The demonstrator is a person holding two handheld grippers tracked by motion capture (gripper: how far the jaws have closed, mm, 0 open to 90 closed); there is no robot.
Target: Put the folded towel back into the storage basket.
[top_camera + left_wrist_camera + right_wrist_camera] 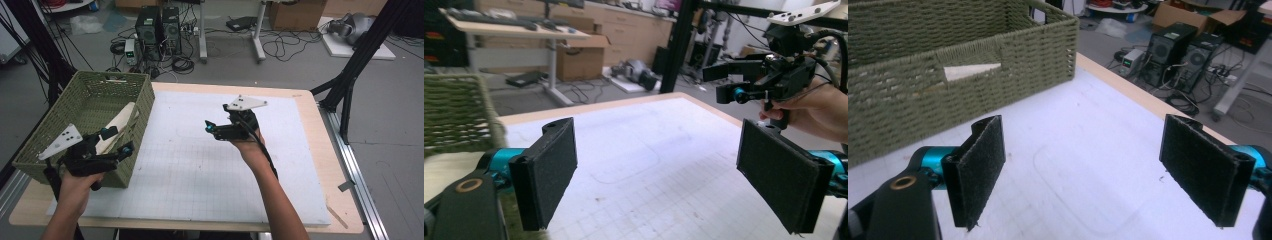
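Woven green basket [90, 125] holding a cream roll [117, 125], left gripper [116, 141] released beside it, right gripper [212, 127] released over white gridded mat [200, 170]

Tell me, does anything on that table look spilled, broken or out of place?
Nothing looks spilled or broken. One thing stands out: a pale cloth-like item in the green woven basket leans up against its wall and reaches the rim rather than lying flat. The white mat is bare, and both grippers, left and right, are open and hold nothing.

Olive-green woven basket [90, 100], cream cloth [117, 125], white gridded mat [210, 165], black tongs [219, 131]
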